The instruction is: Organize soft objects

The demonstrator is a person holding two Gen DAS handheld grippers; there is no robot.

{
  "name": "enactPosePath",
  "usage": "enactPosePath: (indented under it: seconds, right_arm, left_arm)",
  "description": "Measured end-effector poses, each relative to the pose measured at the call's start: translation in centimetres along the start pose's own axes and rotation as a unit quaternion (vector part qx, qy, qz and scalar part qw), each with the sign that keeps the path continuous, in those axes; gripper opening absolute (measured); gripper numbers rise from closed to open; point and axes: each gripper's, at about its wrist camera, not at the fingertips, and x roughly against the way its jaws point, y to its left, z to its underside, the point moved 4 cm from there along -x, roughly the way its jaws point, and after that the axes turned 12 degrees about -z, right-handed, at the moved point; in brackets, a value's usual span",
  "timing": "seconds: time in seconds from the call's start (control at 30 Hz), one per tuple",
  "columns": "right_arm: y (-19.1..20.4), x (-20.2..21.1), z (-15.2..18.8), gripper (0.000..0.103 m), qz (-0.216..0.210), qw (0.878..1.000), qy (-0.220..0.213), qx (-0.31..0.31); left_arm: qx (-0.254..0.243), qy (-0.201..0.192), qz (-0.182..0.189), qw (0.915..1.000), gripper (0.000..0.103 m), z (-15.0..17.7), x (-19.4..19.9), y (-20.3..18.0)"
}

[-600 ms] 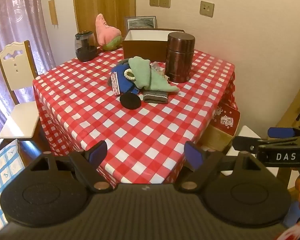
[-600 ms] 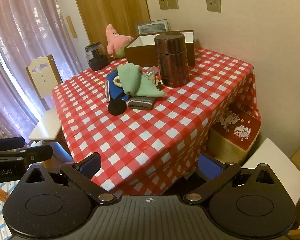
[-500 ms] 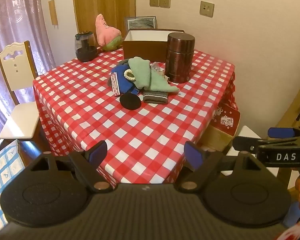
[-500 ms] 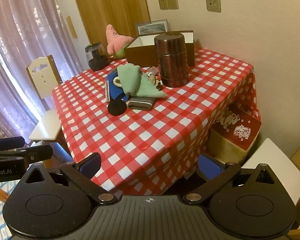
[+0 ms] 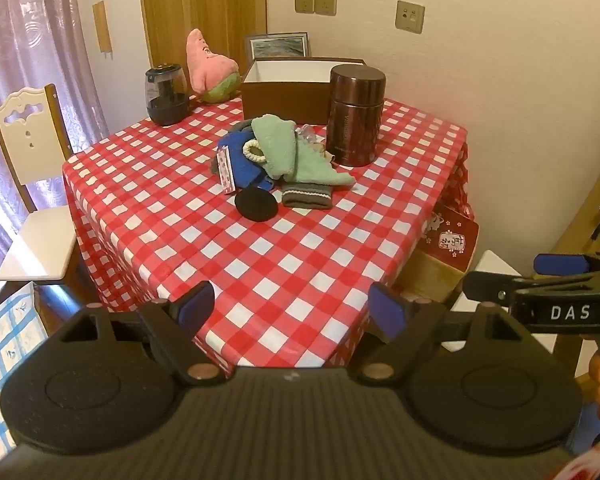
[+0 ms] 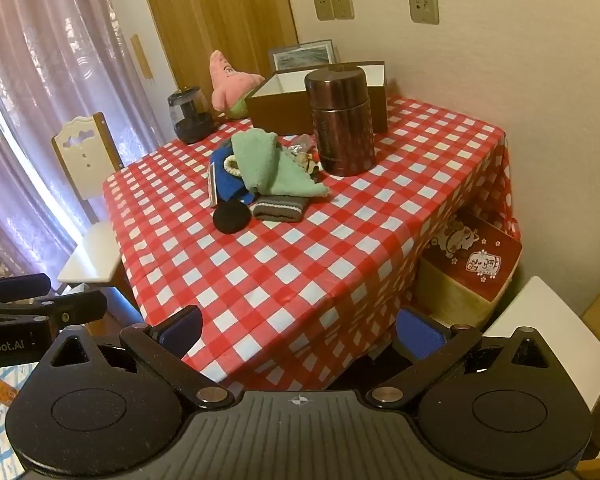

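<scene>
The soft pile (image 5: 278,160) sits mid-table on the red-and-white checked cloth (image 5: 284,264), just left of the tall brown canister (image 5: 355,114) and in front of the open brown box (image 5: 296,88). Both tools hang back off the near edge of the table, well apart from the pile. The left gripper (image 5: 290,306) has its blue-padded fingers spread wide with nothing between them, and the right gripper (image 6: 300,330) is just as wide and just as empty.

The job in hand looks like the opening reach, so pick one item and not the heap. The black round pad (image 5: 256,205) at the near edge lies apart enough to take cleanly; it is flat, so I would come in low and pinch an edge. The grey ribbed sock (image 5: 306,196) beside it is thicker and folded, an easier bite across its middle. The mint-green cloth (image 5: 296,152) drapes over the blue fabric (image 5: 246,168), fleecy and floppy; lifting it first would likely drag the white beaded loop (image 5: 254,151) along. Keep clear of the canister, which is hard, smooth and tall, and probably tips if nudged.

The box is rigid, with a pale inside, and seems the likely home for the soft things. Far left, a pink star plush (image 5: 210,66) leans by a dark glass jar (image 5: 166,96).
</scene>
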Motion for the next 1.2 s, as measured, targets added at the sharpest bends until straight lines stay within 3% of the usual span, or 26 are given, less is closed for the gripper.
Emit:
enactPosePath:
  seconds: [1.2]
  right_arm:
    - [-0.68, -0.21, -0.22, 0.103, 0.000, 1.000, 0.001, -0.003]
  left_arm:
    - [-0.002, 0.002, -0.002, 1.0000, 0.083, -0.01, -0.04, -0.04]
